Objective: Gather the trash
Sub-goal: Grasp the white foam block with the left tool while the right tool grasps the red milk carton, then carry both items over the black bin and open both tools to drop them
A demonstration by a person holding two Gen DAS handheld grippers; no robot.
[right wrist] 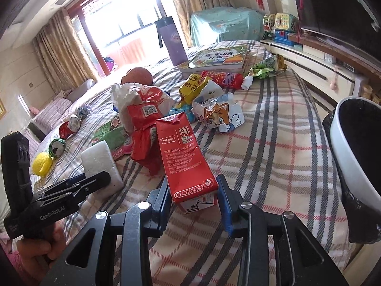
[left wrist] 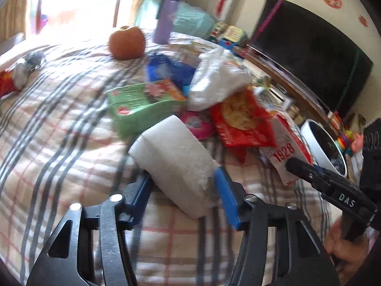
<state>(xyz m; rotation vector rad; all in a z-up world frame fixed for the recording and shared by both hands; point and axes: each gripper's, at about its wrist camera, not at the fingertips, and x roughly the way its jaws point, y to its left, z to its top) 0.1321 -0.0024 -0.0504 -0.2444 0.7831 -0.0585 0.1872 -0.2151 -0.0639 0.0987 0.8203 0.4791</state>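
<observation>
My left gripper (left wrist: 183,181) is shut on a white foam block (left wrist: 173,162), held over the plaid bed cover (left wrist: 59,119); the block also shows in the right wrist view (right wrist: 100,164). My right gripper (right wrist: 194,188) is shut on a red milk carton (right wrist: 185,157), which also shows in the left wrist view (left wrist: 285,152). A trash pile lies ahead: a red snack wrapper (left wrist: 243,119), a green box (left wrist: 140,104), a white plastic bag (left wrist: 219,78) and a cat-print wrapper (right wrist: 219,114).
A white bin with a black liner (right wrist: 357,147) stands at the bed's right edge. An apple (left wrist: 127,43), a purple bottle (right wrist: 172,43), books (right wrist: 219,59), crushed cans (right wrist: 57,146) and a yellow ball (right wrist: 42,164) lie on the bed. A TV (left wrist: 309,50) stands at the right.
</observation>
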